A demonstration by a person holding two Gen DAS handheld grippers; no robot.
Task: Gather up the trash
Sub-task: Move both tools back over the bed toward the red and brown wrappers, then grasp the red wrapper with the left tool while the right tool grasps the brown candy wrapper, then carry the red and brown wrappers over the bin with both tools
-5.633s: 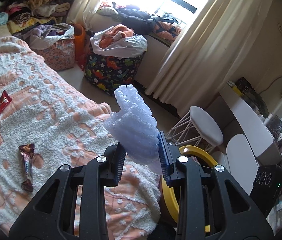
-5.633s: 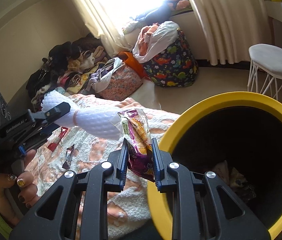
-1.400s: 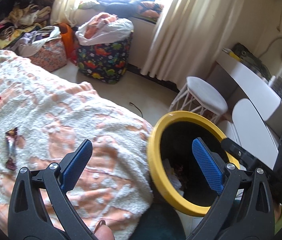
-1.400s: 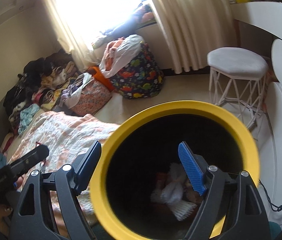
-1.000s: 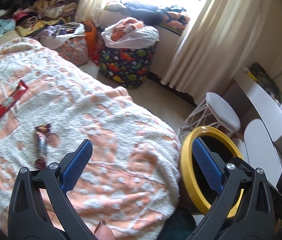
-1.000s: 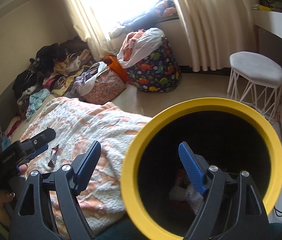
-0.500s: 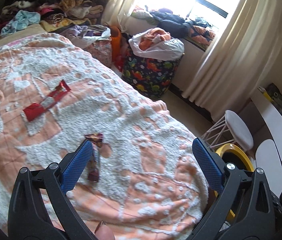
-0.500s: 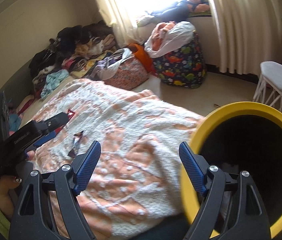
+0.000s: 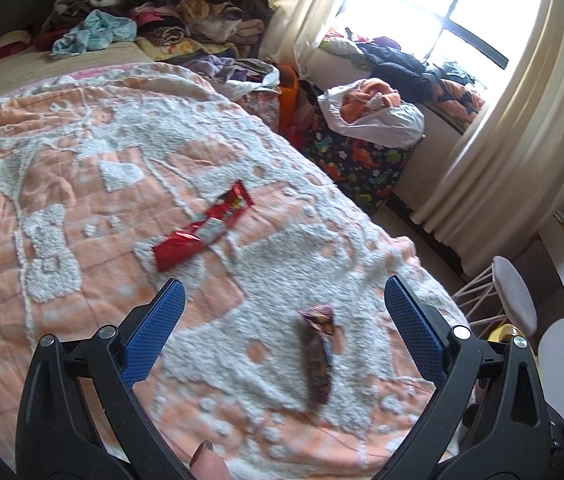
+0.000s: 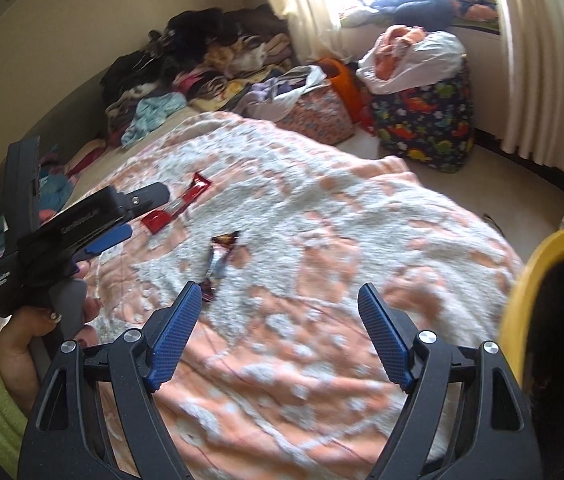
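Observation:
A red wrapper (image 9: 204, 227) lies on the peach-and-white blanket (image 9: 82, 184), with a dark brown candy wrapper (image 9: 319, 354) nearer to me. My left gripper (image 9: 282, 308) is open and empty, hovering over the blanket just short of both wrappers. My right gripper (image 10: 282, 312) is open and empty above the blanket. In the right wrist view the brown wrapper (image 10: 220, 260) and the red wrapper (image 10: 178, 204) lie ahead, and the left gripper (image 10: 118, 220) hovers by the red one. The yellow-rimmed black bin (image 10: 537, 292) stands at the bed's right edge.
A dinosaur-print basket (image 9: 361, 160) heaped with clothes and a floral bag (image 10: 313, 116) stand on the floor by the window. Piles of clothes (image 9: 154, 16) lie beyond the bed. A white stool (image 9: 513, 300) and cream curtains (image 9: 501, 128) are at the right.
Both grippers dropped their trash in the bin, opened, and swung left from the bin over the bed. The two wrappers are now closer to the left gripper.

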